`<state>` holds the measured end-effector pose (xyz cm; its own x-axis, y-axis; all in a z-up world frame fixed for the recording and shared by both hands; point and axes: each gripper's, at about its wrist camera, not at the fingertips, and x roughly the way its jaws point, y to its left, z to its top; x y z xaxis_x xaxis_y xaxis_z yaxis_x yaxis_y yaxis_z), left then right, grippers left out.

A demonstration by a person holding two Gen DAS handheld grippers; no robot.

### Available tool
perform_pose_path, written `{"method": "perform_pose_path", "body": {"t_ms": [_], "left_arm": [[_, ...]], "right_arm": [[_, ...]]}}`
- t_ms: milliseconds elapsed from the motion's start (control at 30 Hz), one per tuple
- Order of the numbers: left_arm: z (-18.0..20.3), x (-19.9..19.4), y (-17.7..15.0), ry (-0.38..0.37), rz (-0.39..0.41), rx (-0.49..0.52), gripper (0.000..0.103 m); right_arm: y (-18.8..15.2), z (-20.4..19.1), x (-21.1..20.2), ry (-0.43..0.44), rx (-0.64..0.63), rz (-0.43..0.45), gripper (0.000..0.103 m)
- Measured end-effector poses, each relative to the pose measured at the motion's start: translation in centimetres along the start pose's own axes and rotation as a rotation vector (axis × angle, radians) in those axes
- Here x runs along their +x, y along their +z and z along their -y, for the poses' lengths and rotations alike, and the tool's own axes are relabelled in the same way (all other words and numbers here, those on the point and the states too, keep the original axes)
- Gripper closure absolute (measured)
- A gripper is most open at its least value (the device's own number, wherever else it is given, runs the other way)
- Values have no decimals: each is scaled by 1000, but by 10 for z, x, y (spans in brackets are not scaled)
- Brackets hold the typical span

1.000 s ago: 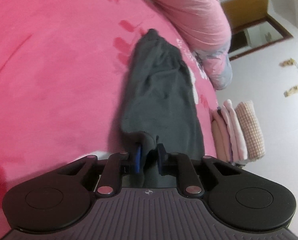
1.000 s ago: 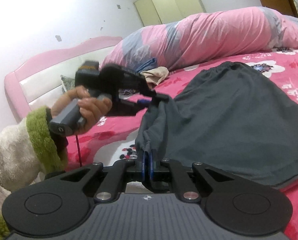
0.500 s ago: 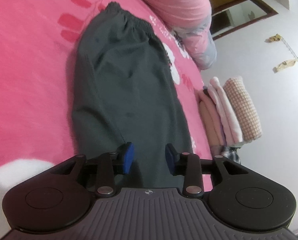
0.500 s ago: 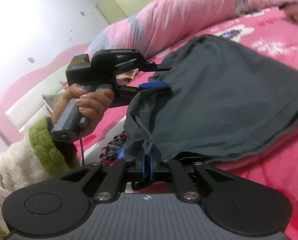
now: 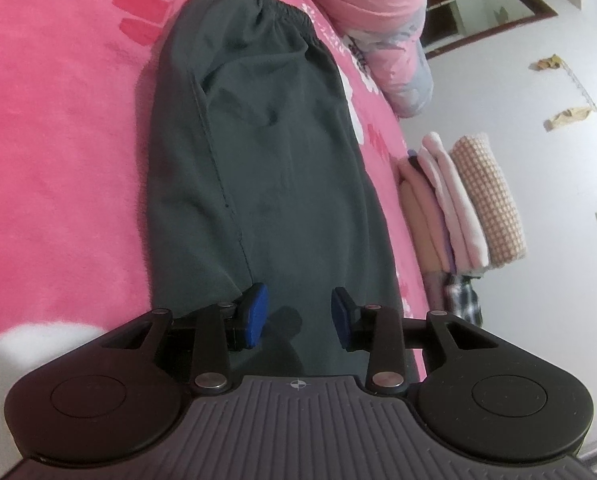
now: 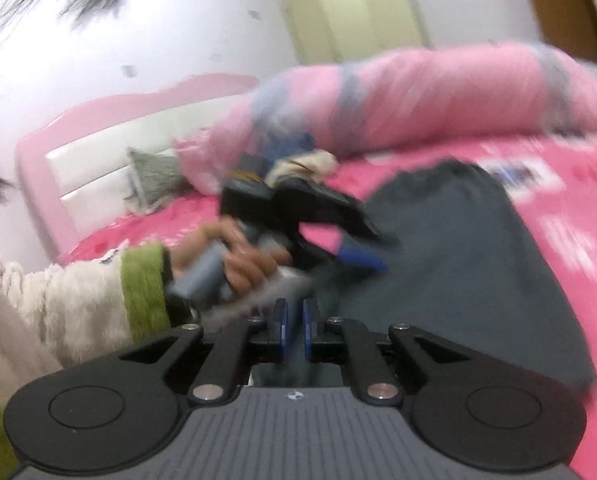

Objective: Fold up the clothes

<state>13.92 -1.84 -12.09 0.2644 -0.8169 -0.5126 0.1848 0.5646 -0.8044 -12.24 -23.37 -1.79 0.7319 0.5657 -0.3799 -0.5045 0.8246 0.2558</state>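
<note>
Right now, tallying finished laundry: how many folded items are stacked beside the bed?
4 show in the folded stack: a tan one nearest the bed, two pale pink in the middle, a checked one outermost. More may be hidden beneath.

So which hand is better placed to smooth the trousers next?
Probably left: its tool hangs open right over the flat grey trousers. The right tool is just opening, with nothing visibly between its pads.

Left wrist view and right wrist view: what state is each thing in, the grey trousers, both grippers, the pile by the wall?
Grey trousers, lying flat along the bed, lightly wrinkled, waistband at the far end.
Left gripper, open, nothing pinched, over the trousers' near end.
Right gripper, jaws opening, narrow gap; blur hides whether cloth is between.
Clothes pile, folded and stacked.
</note>
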Motion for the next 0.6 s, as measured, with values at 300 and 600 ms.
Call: {"method": "perform_pose_path", "body": {"t_ms": [300, 600], "left_arm": [[-3, 2, 5, -28, -40, 6, 68], [10, -25, 1, -22, 84, 112, 68]], "right_arm": [[2, -9, 88, -70, -148, -177, 96], [-28, 25, 80, -149, 125, -192, 96]]}}
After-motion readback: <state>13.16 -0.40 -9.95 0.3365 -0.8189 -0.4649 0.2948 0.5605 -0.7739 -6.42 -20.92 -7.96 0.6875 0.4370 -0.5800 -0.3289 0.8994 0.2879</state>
